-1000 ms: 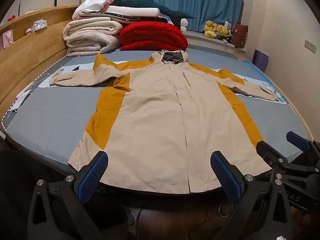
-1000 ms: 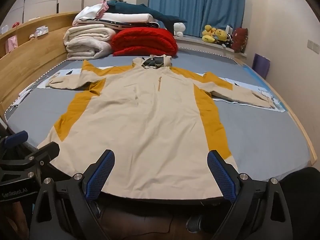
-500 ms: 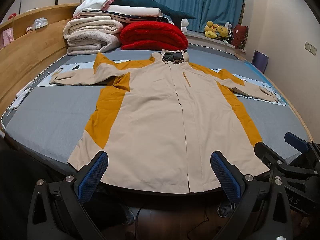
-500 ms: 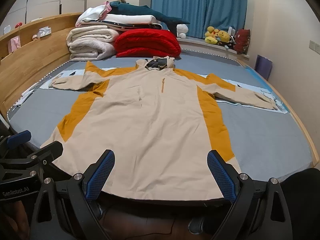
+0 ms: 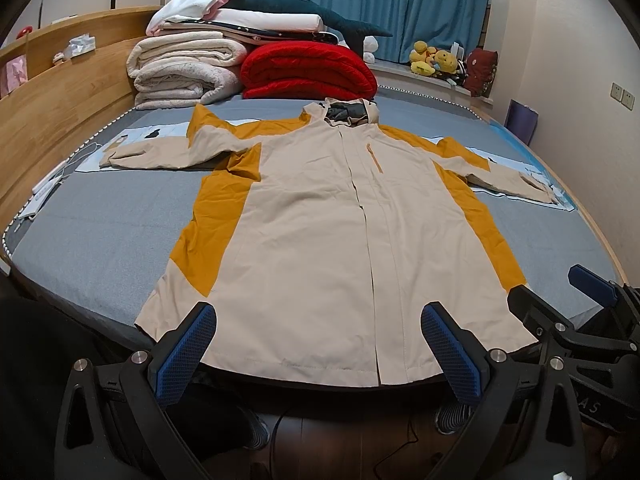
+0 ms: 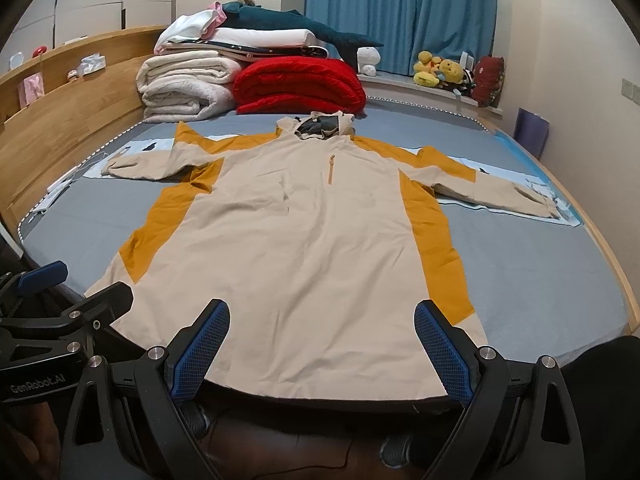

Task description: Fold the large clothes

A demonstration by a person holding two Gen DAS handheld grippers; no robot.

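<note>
A large beige jacket with mustard-yellow panels (image 5: 320, 224) lies flat and face up on the grey bed (image 5: 100, 232), sleeves spread to both sides, hood at the far end, hem at the near edge. It also shows in the right wrist view (image 6: 296, 240). My left gripper (image 5: 318, 346) is open and empty, held off the bed's near edge in front of the hem. My right gripper (image 6: 322, 340) is open and empty, also in front of the hem. The right gripper shows at the right of the left wrist view (image 5: 560, 312); the left gripper shows at the left of the right wrist view (image 6: 76, 292).
Folded white blankets (image 5: 184, 68) and a red quilt (image 5: 308, 70) are stacked at the bed's far end. A wooden headboard (image 5: 60, 96) runs along the left. Plush toys (image 5: 434, 62) sit on the window ledge by blue curtains. A purple bag (image 5: 522, 120) stands at the right wall.
Both grippers have stayed open; the views have shifted only slightly, rising a little over the hem. The jacket has not moved.
</note>
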